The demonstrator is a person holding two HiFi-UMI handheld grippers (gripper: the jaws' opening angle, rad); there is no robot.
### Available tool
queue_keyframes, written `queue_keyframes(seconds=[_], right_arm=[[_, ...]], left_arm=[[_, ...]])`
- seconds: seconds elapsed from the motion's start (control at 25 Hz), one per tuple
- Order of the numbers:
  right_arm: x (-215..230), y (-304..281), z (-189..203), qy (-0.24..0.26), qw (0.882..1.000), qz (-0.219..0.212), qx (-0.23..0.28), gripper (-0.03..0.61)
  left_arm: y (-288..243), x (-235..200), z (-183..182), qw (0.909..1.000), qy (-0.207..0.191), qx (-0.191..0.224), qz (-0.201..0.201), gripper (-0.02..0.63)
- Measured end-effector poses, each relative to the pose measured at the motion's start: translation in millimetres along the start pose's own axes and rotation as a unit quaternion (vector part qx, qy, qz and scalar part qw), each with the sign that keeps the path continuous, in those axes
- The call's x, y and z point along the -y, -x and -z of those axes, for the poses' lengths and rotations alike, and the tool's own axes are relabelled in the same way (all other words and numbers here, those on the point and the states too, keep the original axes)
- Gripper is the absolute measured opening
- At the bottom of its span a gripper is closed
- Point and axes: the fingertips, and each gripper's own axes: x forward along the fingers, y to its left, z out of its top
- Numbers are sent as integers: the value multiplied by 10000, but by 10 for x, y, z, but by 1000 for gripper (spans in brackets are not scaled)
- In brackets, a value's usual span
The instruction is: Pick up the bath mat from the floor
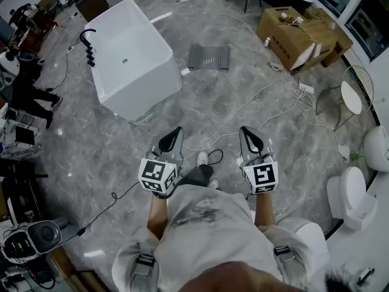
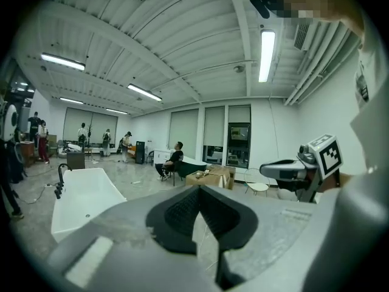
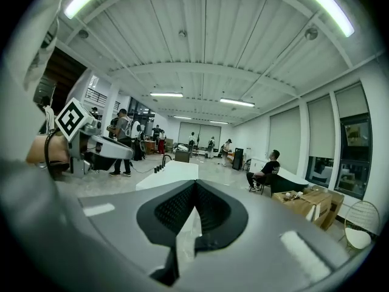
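Observation:
The bath mat (image 1: 208,58), grey and full of holes, lies flat on the marble floor just right of the white bathtub (image 1: 130,53). Both grippers are held level in front of the person's chest, well short of the mat. The left gripper (image 1: 175,131) is shut with nothing in it, and so is the right gripper (image 1: 245,131). In the left gripper view the shut jaws (image 2: 198,190) point across the room, with the right gripper (image 2: 290,170) beside them. The right gripper view shows its shut jaws (image 3: 194,185) and the left gripper (image 3: 100,146). Neither gripper view shows the mat.
A cardboard box (image 1: 299,30) stands at the back right, with white cables (image 1: 267,93) trailing across the floor towards the person's shoes (image 1: 203,159). A round wire chair (image 1: 352,93) and a toilet (image 1: 351,194) stand along the right edge. People (image 1: 27,93) and equipment crowd the left.

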Motion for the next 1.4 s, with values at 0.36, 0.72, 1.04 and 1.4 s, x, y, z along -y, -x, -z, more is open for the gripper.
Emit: queue_keyframes(seconds=[0.36,0.72,1.04,1.4], right_arm=[[296,-830,-99,159,9997,13,-160,2],[512,-1618,-201,177,9991,174,-351,2],[660,-2073,-220,288,9981,177,-523,2],[1044,-2563,-116,414,9975,159,-552,2]], left_arm=[[-726,-532,-82,9998,47,-62,188,2],[-1318,-1118,-253,9987,72,-91,492,2],[-1740,-1410,-320,9978,121,-139,637,2],[-2272,-1633,-282,9987,175,-207,427,2]])
